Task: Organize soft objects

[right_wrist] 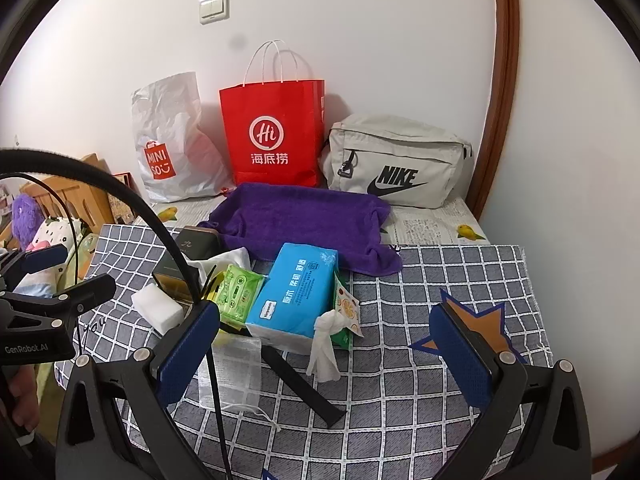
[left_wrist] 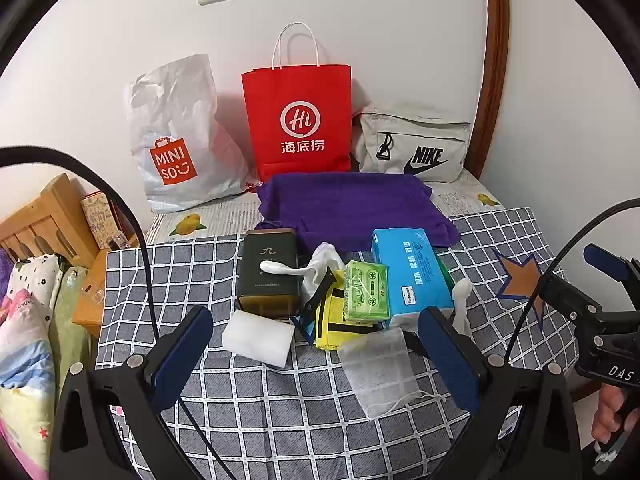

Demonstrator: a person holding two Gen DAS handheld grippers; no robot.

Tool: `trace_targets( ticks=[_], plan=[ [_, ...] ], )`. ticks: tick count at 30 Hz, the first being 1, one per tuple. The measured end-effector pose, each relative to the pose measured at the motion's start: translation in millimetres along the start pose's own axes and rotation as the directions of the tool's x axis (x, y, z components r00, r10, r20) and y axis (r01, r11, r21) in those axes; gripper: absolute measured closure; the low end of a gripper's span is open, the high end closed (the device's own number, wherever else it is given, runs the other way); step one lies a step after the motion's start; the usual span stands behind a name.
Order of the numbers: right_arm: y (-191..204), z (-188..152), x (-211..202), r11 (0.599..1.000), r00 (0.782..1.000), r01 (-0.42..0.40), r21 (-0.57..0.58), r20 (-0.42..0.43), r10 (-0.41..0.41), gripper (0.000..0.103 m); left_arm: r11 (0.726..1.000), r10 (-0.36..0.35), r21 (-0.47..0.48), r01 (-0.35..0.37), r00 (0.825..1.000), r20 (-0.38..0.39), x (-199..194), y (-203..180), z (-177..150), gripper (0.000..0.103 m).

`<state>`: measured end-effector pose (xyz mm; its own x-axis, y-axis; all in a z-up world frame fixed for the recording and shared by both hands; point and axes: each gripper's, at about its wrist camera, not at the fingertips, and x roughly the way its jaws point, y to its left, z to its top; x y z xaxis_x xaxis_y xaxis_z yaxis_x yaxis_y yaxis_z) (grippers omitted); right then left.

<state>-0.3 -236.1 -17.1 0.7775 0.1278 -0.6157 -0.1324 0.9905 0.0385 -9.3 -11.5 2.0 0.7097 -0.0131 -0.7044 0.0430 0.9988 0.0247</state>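
Both of your grippers hang over the near edge of the checked cloth (left_wrist: 280, 420), and both are spread wide with nothing between the pads. The soft things sit in one pile ahead of you, in front of the purple towel (left_wrist: 352, 204).

Your left gripper (left_wrist: 316, 354) is the nearer one to that pile. The white sponge (left_wrist: 258, 338) lies just ahead of its left finger, and the mesh pouch (left_wrist: 378, 368) lies just inside its right finger, its long side running roughly away from you. Of the two, the pouch sits closest to the gap, though off to the right of centre.

Your right gripper (right_wrist: 324, 354) points to the right of the pile. The knotted white cloth (right_wrist: 324, 350) lies within its gap, left of centre, touching the front end of the blue tissue pack (right_wrist: 294, 292). The pack's long side also runs away from you, angled slightly right.

My judgement: the left hand takes the sponge or pouch with the shorter reach, while the right suits the knotted cloth.
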Motion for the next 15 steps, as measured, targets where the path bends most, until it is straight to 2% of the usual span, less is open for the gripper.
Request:
trace_targets(
  ticks=[5,15],
  plan=[
    [1.2,-0.1,1.2,1.000,1.000,-0.004,-0.002,-0.002,0.004,0.000,1.000,-0.030,-0.004,0.030,1.000,0.005,-0.9,1.3,0.4,0.000],
    [3.2,-4.2,14.9,1.000,0.999,-0.024,0.001,-0.029,0.024,0.000,0.999,-0.027,-0.021,0.027,1.000,-0.014,7.5,11.9,-0.3,0.000]
  ],
)
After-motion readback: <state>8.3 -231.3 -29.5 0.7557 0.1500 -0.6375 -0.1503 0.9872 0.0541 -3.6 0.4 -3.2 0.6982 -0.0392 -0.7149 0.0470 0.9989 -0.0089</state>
